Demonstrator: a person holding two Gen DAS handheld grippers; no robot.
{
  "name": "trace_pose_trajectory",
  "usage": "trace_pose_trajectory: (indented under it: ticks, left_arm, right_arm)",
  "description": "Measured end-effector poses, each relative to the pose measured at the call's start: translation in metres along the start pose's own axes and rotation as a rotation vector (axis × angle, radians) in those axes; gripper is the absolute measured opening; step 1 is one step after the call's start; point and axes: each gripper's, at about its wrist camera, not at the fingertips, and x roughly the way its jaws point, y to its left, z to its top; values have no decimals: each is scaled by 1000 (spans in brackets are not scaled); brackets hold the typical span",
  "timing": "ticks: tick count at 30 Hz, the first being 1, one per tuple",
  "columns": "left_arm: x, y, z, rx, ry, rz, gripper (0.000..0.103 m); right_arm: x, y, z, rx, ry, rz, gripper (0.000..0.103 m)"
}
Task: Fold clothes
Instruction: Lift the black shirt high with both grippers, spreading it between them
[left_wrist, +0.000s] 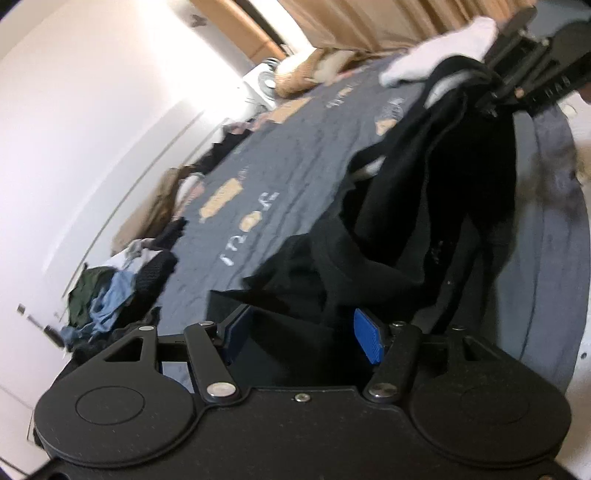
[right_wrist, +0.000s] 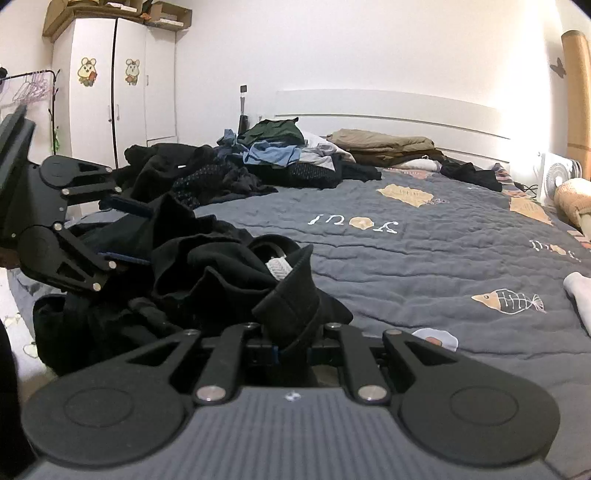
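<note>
Two grippers on black garment (right_wrist: 207, 273) near bed (right_wrist: 424, 266) edge: right gripper (right_wrist: 291, 345) clenches hem for straightening; left gripper (left_wrist: 306, 332) released, cloth between pads.

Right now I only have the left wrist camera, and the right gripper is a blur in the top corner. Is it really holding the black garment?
Observer: Yes. In the right wrist view, the right gripper is shut on a ribbed edge of the black garment.
Operator: How does my left gripper look from that side?
Observer: The left gripper is seen side-on with its jaws apart. Black cloth lies between the blue pads.
Operator: What is beyond it that I can't see?
Observer: A white wardrobe with two cartoon stickers stands behind it, past the corner of the bed.
</note>
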Motion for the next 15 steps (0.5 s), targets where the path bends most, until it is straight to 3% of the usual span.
trace_pose_trajectory:
  ticks: [3, 8, 10, 15]
  left_arm:
    - [10, -10, 2, 112, -5, -3, 61]
    - [30, -10, 10, 114, -20, -30, 58]
    - [37, -4, 12, 79, -12, -47, 12]
    - [25, 37, 16, -153, -47, -58, 8]
  right_arm:
    - [2, -3, 0, 6, 11, -2, 12]
    - [3, -3, -1, 3, 21, -4, 12]
    - [4, -4, -1, 4, 28, -12, 12]
    - [2, -9, 5, 30, 7, -43, 12]
